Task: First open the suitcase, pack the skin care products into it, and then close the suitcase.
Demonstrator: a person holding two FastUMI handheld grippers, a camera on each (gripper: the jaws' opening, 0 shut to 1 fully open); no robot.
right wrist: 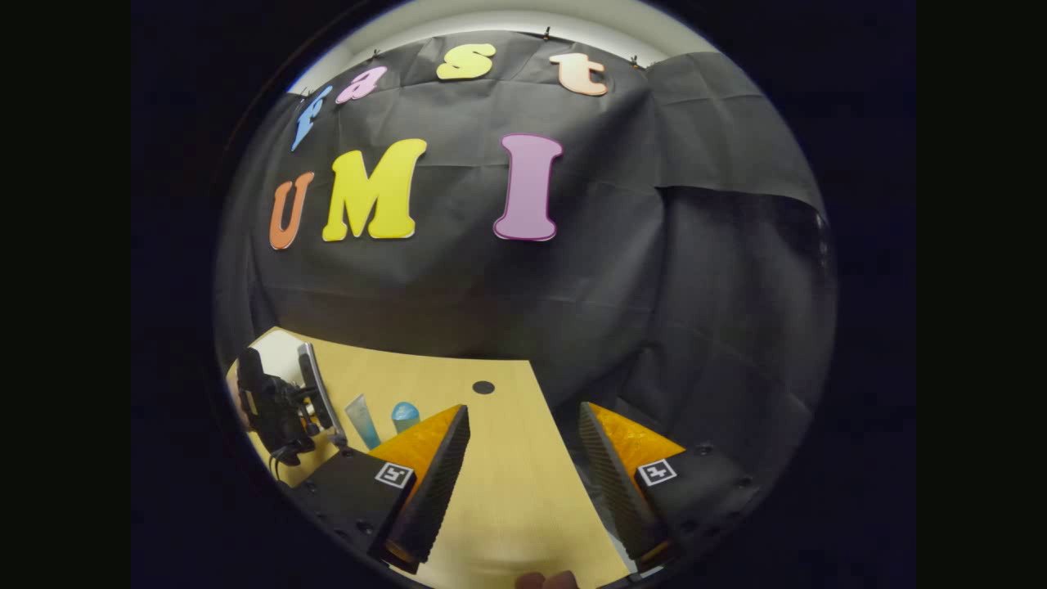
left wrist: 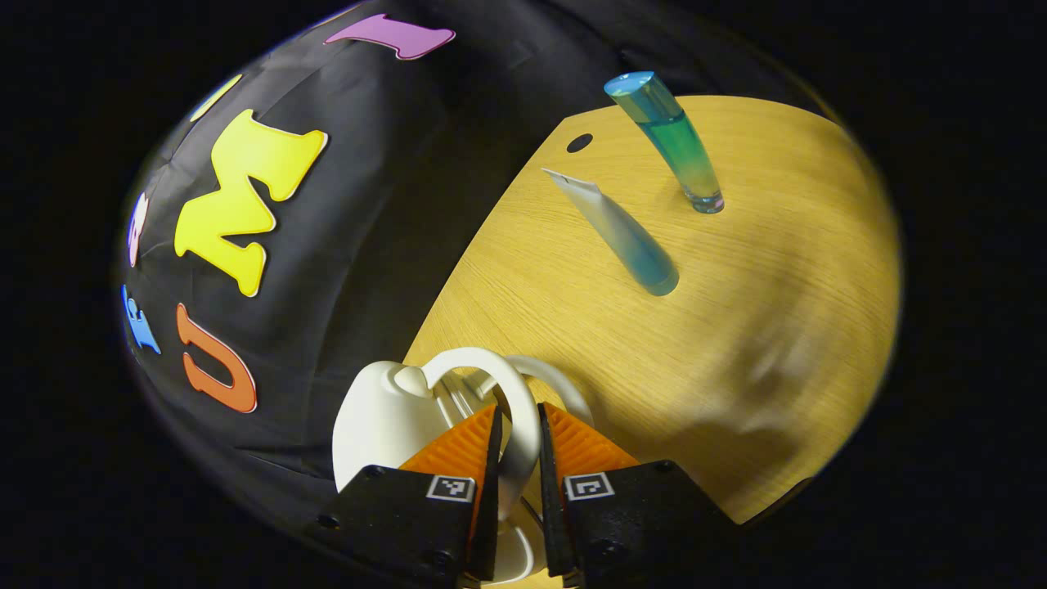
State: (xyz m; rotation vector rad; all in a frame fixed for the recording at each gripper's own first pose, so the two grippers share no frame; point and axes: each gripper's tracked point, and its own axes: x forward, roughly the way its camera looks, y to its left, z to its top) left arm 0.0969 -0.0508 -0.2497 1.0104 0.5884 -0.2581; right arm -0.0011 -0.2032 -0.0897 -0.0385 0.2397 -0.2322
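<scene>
Wood-grain tabletop [left wrist: 572, 327]: biggest thing we have here, pale and bare across the middle, running up against the black cloth wall.

Suitcase [left wrist: 393, 417]: white and small, and we've got it at the table's near edge, right under our left claw. In the right gripper view it stands at the far left end of the table, lid up as far as we can judge, though it is small and partly hidden there.

Left gripper [left wrist: 517, 442]: clenched, and it's grasping the suitcase's white loop handle [left wrist: 491, 368], one finger on each side of the band.

Right gripper [right wrist: 523, 442]: released, fingers spread wide, hovering above bare table well apart from everything.

Blue bottle [left wrist: 667, 139]: upright on the table, well beyond the case.

Squeeze tube [left wrist: 617, 233]: standing on its cap just beside the bottle, apart from it.

Step in hand: we reckon it's the opening, or steadying the case for packing.

Doing it well: we'd keep the pinch square on the handle so the band can't slip sideways, move slowly so the light case doesn't skid off the edge, and bring the free right claw to the tube first, gripping low near the cap.
</scene>
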